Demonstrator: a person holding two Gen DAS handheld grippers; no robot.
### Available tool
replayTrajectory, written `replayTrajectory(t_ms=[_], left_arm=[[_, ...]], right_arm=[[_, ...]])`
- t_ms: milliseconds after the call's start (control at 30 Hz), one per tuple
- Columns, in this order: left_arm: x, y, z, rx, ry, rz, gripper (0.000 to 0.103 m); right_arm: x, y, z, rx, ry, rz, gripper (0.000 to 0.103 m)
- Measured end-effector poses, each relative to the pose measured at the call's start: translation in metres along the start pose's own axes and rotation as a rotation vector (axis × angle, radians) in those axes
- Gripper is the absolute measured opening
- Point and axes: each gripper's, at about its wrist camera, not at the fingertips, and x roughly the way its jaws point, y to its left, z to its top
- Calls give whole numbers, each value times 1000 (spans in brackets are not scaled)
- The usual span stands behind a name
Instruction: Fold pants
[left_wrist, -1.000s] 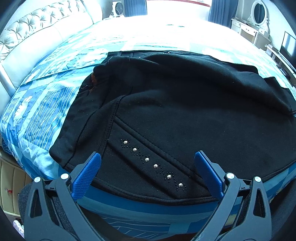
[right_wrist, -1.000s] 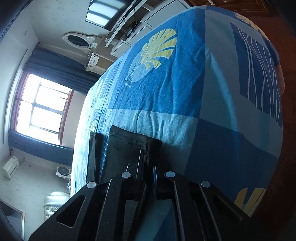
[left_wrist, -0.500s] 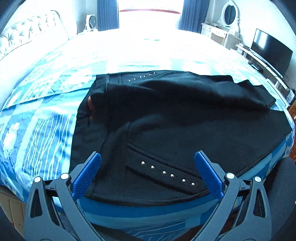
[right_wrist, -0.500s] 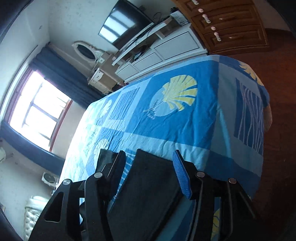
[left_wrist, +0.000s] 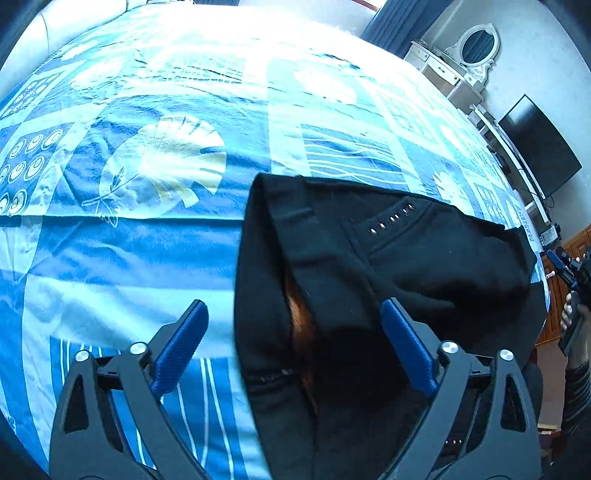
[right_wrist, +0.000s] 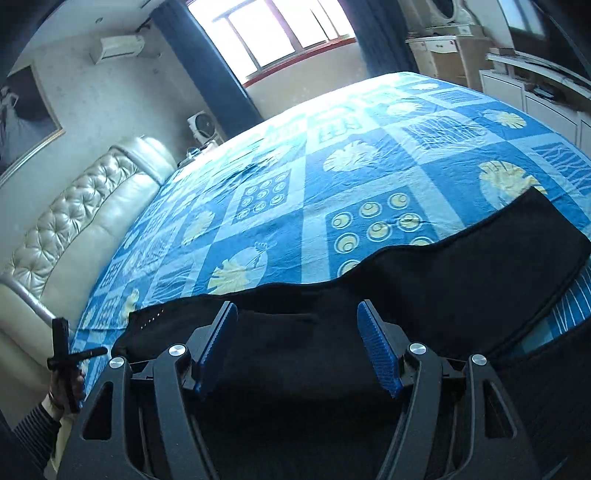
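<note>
Pants folded lengthwise, both grippers free above them.

The black pants (left_wrist: 388, 266) lie along the near edge of the bed (left_wrist: 147, 240), one leg laid over the other, so the first fold looks done; the crosswise folds into a compact stack appear still to do. The left gripper (left_wrist: 291, 347) hovers over the waist end, its jaws having just been narrowing, yet apart with no cloth pinched between them. The right gripper (right_wrist: 295, 347) hangs over the legs, its jaws having just been opening, and holds nothing. Next, I judge, comes taking hold of one end.
</note>
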Motion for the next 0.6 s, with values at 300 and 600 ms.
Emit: replayTrajectory(t_ms=[300, 600], left_arm=[[49, 26, 55, -51, 99, -335, 83], [55, 58, 70, -75, 89, -336, 83]], right_arm=[[70, 55, 13, -150, 141, 88, 67], [118, 64, 32, -262, 268, 115, 67]])
